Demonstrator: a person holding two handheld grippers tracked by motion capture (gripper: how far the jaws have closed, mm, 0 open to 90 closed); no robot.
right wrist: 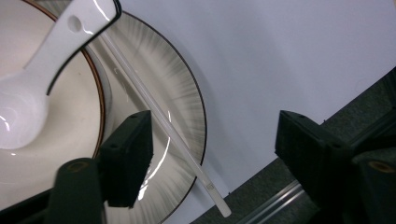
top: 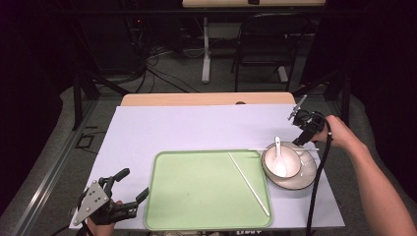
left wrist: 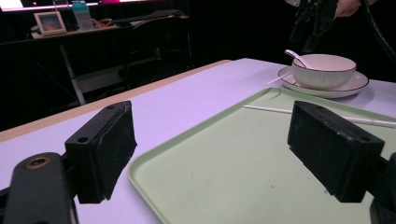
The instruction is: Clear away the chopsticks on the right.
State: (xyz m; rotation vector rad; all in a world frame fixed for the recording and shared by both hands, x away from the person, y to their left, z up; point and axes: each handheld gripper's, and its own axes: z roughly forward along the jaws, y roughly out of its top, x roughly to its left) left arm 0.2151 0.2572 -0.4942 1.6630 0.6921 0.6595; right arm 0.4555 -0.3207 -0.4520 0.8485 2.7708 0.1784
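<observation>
A white bowl (top: 287, 164) stands on a grey-rimmed plate (top: 307, 174) right of a green tray (top: 196, 191). A white spoon (top: 279, 156) lies in the bowl. One white chopstick (top: 248, 184) lies slantwise on the tray's right part. A second chopstick (right wrist: 187, 156) rests across the plate's far rim beside the bowl. My right gripper (right wrist: 215, 140) hovers open just above that chopstick's end, at the plate's far right side (top: 299, 141). My left gripper (top: 134, 183) is open at the tray's near left corner, nothing between its pads (left wrist: 100, 149).
A pale sheet (top: 187, 128) covers the wooden table (top: 196, 99). Its right edge lies close past the plate (right wrist: 182, 93), with a metal rail and grey floor beyond. A black chair (top: 265, 44) and cables stand behind the table.
</observation>
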